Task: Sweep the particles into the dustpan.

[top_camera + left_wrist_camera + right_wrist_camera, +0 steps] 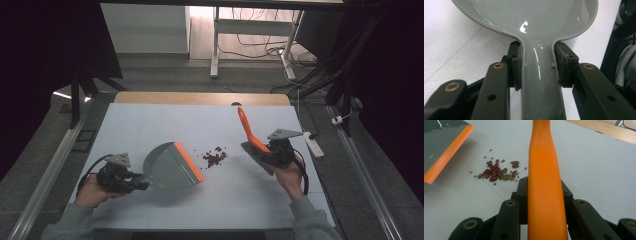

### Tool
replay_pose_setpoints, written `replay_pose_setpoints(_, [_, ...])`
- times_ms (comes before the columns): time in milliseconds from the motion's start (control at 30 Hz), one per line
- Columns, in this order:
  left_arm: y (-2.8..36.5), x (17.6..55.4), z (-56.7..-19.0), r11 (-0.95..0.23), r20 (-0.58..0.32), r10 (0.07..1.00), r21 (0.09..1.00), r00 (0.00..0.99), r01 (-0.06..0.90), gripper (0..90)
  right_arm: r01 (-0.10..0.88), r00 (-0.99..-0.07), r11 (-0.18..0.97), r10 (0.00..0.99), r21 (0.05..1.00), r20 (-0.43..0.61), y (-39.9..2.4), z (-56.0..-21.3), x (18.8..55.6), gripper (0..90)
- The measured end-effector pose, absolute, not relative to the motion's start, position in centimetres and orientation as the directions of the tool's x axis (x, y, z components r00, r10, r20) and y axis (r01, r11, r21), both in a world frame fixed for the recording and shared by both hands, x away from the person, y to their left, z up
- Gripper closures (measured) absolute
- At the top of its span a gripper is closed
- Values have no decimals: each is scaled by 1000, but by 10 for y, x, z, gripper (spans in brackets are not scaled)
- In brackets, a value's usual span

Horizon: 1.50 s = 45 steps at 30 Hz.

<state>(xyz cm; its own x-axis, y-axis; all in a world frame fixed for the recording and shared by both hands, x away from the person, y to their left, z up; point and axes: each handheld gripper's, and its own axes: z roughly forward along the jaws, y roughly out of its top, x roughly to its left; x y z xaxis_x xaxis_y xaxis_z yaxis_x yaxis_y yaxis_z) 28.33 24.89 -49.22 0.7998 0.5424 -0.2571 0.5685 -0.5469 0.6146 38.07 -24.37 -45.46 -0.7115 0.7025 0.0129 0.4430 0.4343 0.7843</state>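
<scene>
Left tool (131,181) clamps the handle of a grey plastic dustpan with an orange lip (172,166), resting on the white table (150,125) at near left. Right tool (270,150) grips the orange handle of a dark brush (249,132). Red and green beans (214,157) lie scattered between them. No legible writing.

Your bench (150,120) has a pale top with a wooden strip along its far edge. On it lies a small heap of red and green beans (214,157), just beside the dustpan's (172,167) orange lip.
</scene>
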Motion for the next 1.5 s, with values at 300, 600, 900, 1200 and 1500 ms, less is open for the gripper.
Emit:
replay_pose_setpoints(300, [246,294,-495,-570,-236,523,617,819,542,616,458,-685,379,727,804,47,-224,-449,406,708])
replay_pose_setpoints(600, [245,292,-497,-591,-233,515,601,825,538,616,461,-682,373,729,805,52,-204,-449,429,708])
replay_pose_setpoints(900, [240,293,-500,-608,-233,513,580,826,541,616,493,-676,384,734,781,66,-195,-468,451,709])
replay_pose_setpoints(1200, [235,295,-503,-617,-247,503,568,828,544,616,500,-681,408,730,764,56,-182,-476,460,709])
replay_pose_setpoints(1500, [231,298,-507,-627,-259,499,551,827,551,616,503,-683,427,729,751,43,-177,-482,464,708])
